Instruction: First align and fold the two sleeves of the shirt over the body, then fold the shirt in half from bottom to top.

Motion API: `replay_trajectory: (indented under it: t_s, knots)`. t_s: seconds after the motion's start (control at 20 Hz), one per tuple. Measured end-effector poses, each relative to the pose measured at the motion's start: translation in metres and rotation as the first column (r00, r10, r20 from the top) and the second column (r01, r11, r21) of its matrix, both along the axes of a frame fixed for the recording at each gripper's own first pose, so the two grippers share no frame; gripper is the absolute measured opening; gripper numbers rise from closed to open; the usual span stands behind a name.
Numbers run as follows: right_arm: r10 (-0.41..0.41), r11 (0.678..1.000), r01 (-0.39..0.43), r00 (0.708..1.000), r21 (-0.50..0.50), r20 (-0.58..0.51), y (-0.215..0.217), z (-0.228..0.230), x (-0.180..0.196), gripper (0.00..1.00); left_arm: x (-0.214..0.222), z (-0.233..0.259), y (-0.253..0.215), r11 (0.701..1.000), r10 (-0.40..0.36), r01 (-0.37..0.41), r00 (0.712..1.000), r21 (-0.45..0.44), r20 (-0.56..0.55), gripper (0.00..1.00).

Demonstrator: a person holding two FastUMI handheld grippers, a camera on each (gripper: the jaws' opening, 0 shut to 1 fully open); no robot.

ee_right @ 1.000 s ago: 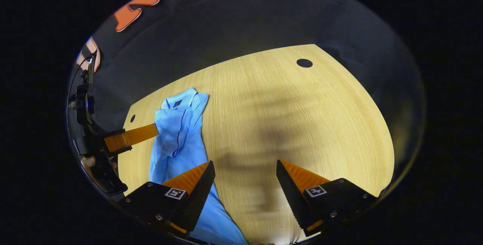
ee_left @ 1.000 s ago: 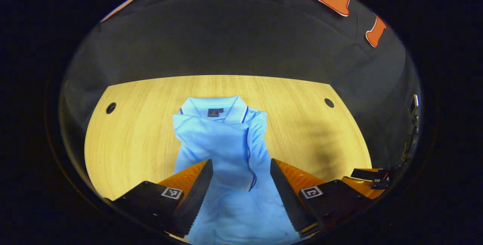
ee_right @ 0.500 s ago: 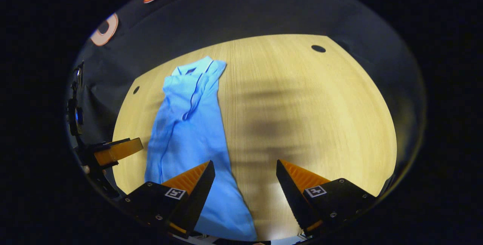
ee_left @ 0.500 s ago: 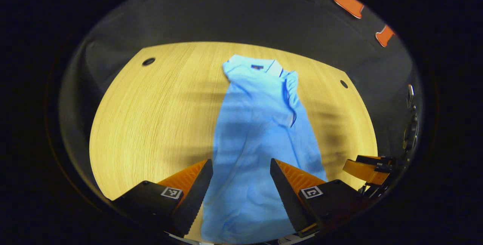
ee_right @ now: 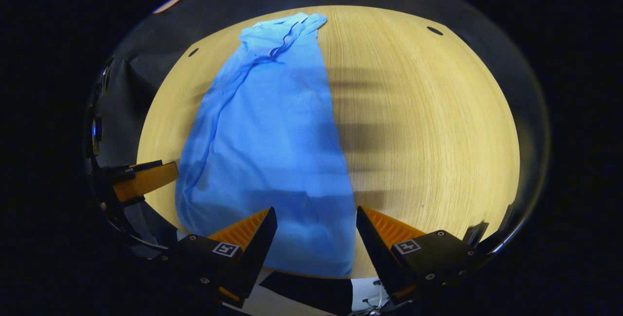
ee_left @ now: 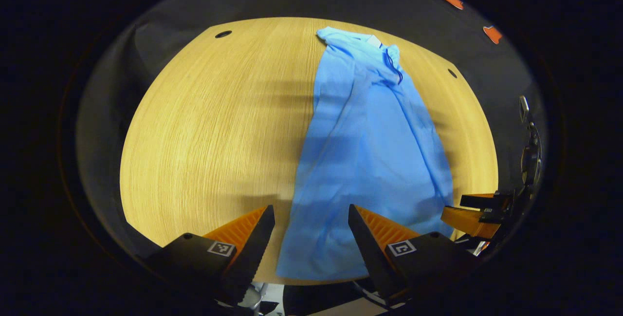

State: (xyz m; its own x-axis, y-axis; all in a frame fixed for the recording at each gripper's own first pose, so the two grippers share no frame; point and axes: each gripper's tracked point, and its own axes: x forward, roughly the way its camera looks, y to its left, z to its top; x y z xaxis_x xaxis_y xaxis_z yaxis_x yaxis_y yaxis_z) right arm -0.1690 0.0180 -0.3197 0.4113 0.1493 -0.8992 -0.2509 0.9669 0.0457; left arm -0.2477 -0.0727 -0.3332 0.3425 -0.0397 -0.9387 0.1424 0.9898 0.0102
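Left gripper view: worktop point(ee_left: 204, 126) carried the shirt point(ee_left: 370, 150), a long narrow light-blue strip running from the collar point(ee_left: 360, 41) at the far edge to the hem point(ee_left: 321, 267) at the near edge. Sleeves appeared folded in over the body; a ridge of creases ran down one long side. Hem lay almost flush with the worktop's near edge.

Risks, judged: pinching one layer only at the hem would let the stacked layers slide apart and undo the sleeve folds. Uneven lift between the two corners would skew the half-fold. The creased side could bunch under the fold.

Left gripper point(ee_left: 311, 238) fingers were wide apart, holding nothing, above the hem. Right gripper point(ee_right: 316, 238) fingers were likewise spread and empty, over the hem's other corner point(ee_right: 340, 262).
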Motion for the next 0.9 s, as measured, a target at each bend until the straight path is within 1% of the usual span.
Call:
replay_trajectory:
  t_s: [0.1, 0.25, 0.35, 0.45, 0.6, 0.7, 0.9]
  knots:
    - [0.0, 1.0, -0.001, 0.999, -0.013, -0.04, -0.001, -0.01, -0.019, 0.99, -0.015, -0.006, 0.004, 1.0, -0.017, 0.017, 0.999, 0.014, -0.032, 0.98]
    - [-0.009, 0.999, 0.006, 0.997, -0.045, -0.08, -0.006, -0.022, -0.037, 0.99, -0.029, -0.014, 0.003, 1.0, 0.01, -0.009, 0.996, 0.003, -0.085, 0.98]
    - [-0.013, 0.998, 0.009, 0.997, -0.063, -0.077, -0.008, -0.024, -0.037, 0.99, -0.04, -0.02, 0.008, 1.0, 0.004, -0.002, 0.996, 0.017, -0.093, 0.98]
    - [-0.011, 0.996, 0.005, 0.998, -0.085, -0.069, -0.01, -0.028, -0.036, 0.99, -0.039, -0.023, 0.004, 0.999, -0.015, 0.018, 0.995, 0.036, -0.096, 0.98]
    - [-0.008, 0.995, -0.002, 0.996, -0.102, -0.089, -0.013, -0.037, -0.044, 0.99, -0.044, -0.031, 0.001, 0.998, -0.028, 0.033, 0.993, 0.045, -0.115, 0.98]
    - [-0.006, 0.993, -0.003, 0.997, -0.116, -0.077, -0.015, -0.037, -0.042, 0.99, -0.048, -0.035, 0.0, 0.998, -0.025, 0.032, 0.993, 0.054, -0.118, 0.98]
    - [0.009, 0.984, -0.018, 0.999, -0.175, -0.052, -0.019, -0.041, -0.041, 0.95, -0.054, -0.043, 0.005, 0.996, -0.015, 0.027, 0.991, 0.089, -0.132, 0.98]
